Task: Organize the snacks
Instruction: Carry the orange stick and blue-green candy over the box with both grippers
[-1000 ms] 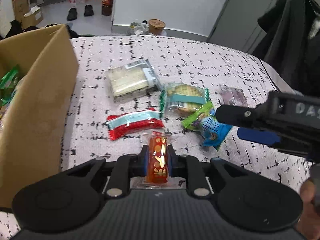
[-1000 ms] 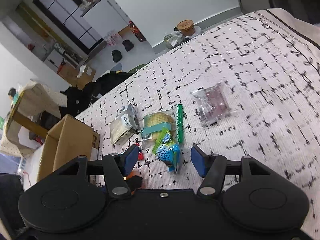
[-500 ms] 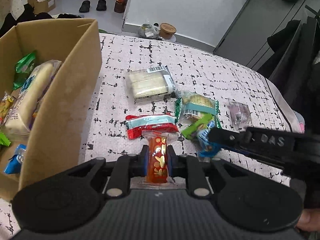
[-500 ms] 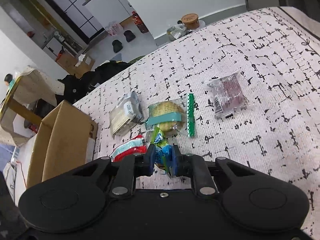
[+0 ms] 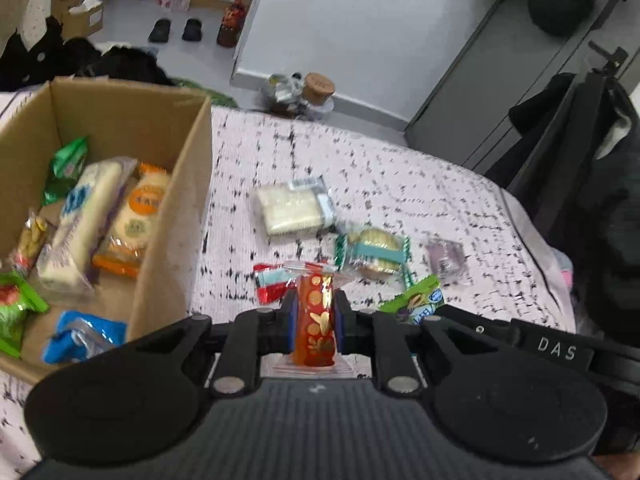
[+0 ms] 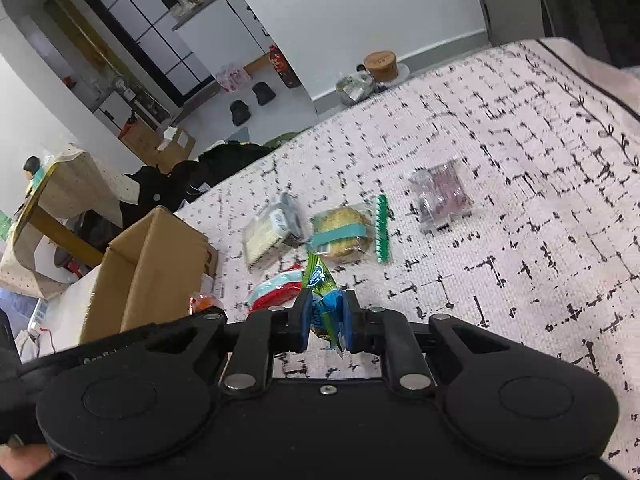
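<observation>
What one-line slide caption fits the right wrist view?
Right gripper shut on a blue-green snack, four packets left on the cloth beside the box.

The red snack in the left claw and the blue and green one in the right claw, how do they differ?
The red snack is a stiff, upright bar with gold flower prints; the blue and green packet is a soft, crinkled pouch. The bar sits squarely between the left claw pads, while the packet's green end sticks out past the right claw. Both are clamped and off the patterned cloth.
</observation>
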`<state>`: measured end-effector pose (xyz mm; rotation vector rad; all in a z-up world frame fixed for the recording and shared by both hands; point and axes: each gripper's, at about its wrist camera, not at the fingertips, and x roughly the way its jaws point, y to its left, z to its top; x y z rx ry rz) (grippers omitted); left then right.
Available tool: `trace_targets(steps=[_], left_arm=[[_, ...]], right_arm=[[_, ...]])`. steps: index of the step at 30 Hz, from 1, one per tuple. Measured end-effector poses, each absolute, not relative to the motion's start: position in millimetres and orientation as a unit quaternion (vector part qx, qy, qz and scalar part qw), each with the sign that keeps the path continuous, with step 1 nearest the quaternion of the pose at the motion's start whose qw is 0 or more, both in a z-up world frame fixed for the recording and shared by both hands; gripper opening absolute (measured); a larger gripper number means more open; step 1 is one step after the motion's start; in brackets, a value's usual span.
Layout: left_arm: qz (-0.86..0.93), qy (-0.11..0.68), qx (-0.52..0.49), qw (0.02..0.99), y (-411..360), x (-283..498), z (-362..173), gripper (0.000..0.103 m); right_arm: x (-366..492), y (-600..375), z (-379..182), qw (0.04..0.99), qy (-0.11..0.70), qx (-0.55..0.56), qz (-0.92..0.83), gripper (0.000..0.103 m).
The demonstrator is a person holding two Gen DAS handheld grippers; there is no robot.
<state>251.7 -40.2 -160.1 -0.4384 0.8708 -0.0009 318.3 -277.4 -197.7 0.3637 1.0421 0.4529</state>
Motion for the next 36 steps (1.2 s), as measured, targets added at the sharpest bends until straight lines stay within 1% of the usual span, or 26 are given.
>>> trace_targets(steps=[13, 27, 36], left_arm=[[-0.018, 0.371, -0.181, 0.911, -24, 233, -117, 0.017], [0.015, 0.346, -0.203, 0.916, 32, 207, -99, 0.017], [0.051, 0.344, -0.212, 0.913, 71, 188, -100, 0.017]], right_arm=[[306, -264, -166, 0.84, 0.464, 0.163, 0.23, 0.015], [302, -224, -141, 0.839, 0.443, 0.171, 0.265, 0.015], [293, -186, -134, 0.832, 0.437, 0.18, 0.292, 0.015]])
